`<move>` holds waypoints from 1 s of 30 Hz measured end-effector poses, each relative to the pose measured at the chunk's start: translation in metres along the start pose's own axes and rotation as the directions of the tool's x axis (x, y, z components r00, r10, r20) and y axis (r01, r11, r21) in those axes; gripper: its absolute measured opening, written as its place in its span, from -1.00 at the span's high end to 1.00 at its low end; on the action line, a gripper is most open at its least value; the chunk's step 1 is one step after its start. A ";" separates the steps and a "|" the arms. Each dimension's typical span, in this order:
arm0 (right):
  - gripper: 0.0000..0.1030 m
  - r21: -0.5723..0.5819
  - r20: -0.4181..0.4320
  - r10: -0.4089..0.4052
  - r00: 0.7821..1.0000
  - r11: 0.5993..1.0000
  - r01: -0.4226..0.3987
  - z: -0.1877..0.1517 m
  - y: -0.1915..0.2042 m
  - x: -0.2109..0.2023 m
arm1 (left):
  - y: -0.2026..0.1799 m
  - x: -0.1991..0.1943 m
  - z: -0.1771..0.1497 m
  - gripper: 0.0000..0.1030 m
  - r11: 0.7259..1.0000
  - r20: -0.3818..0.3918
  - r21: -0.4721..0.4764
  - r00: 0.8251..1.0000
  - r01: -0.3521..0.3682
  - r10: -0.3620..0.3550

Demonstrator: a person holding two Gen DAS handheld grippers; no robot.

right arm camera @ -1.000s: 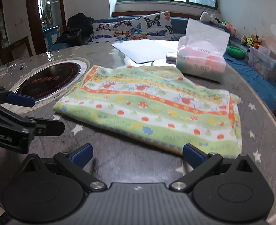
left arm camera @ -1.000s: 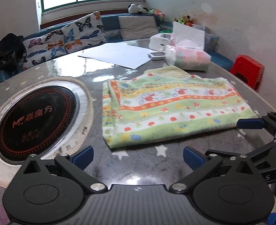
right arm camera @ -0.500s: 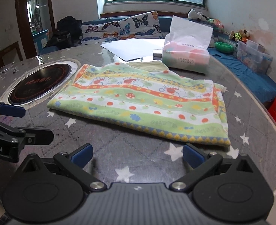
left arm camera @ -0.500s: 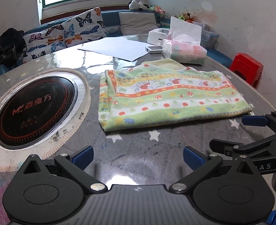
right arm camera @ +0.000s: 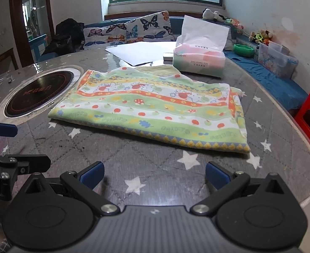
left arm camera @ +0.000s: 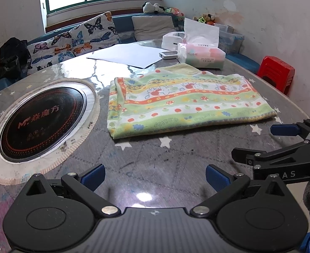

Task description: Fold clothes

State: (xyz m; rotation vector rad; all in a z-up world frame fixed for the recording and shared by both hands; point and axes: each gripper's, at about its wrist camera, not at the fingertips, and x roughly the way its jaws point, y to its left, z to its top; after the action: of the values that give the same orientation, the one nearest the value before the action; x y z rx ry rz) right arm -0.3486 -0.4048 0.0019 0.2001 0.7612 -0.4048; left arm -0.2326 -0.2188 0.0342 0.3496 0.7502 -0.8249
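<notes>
— On the star-print table (right arm camera: 155,164), where's the towel (right arm camera: 155,107)?
— Folded flat, beside the cooktop (left arm camera: 41,116).
— Grippers?
— Left gripper (left arm camera: 155,176) and right gripper (right arm camera: 153,174): jaws spread wide, empty.

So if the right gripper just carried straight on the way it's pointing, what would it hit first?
Probably the near edge of the folded towel. The right gripper is open and empty, with only bare table between it and the towel. Its height above the table is hard to judge.

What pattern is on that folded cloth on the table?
The cloth has green, white and orange stripes with rabbits, mushrooms and apples; the right wrist view shows it best.
</notes>
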 end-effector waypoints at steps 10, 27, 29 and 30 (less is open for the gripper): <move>-1.00 0.014 0.006 0.005 1.000 1.000 -0.005 -0.006 0.001 -0.008 | -0.006 -0.008 -0.009 -1.00 1.000 0.001 0.005 1.000 -0.007 0.007; -1.00 0.046 0.008 0.014 1.000 0.999 -0.014 -0.016 -0.005 -0.016 | -0.018 -0.012 -0.014 -1.00 1.000 -0.006 0.011 1.000 -0.009 0.009; -1.00 0.052 0.006 0.016 1.000 0.998 -0.016 -0.018 -0.007 -0.016 | -0.020 -0.013 -0.015 -1.00 1.000 -0.007 0.015 1.000 -0.010 0.010; -1.00 0.054 0.007 0.016 1.000 0.998 -0.017 -0.019 -0.007 -0.017 | -0.021 -0.013 -0.015 -1.00 1.000 -0.006 0.018 1.000 -0.012 0.012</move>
State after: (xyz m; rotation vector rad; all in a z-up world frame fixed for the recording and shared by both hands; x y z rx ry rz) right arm -0.3745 -0.4006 0.0003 0.2557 0.7417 -0.4108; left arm -0.2617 -0.2171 0.0335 0.3727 0.7466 -0.8199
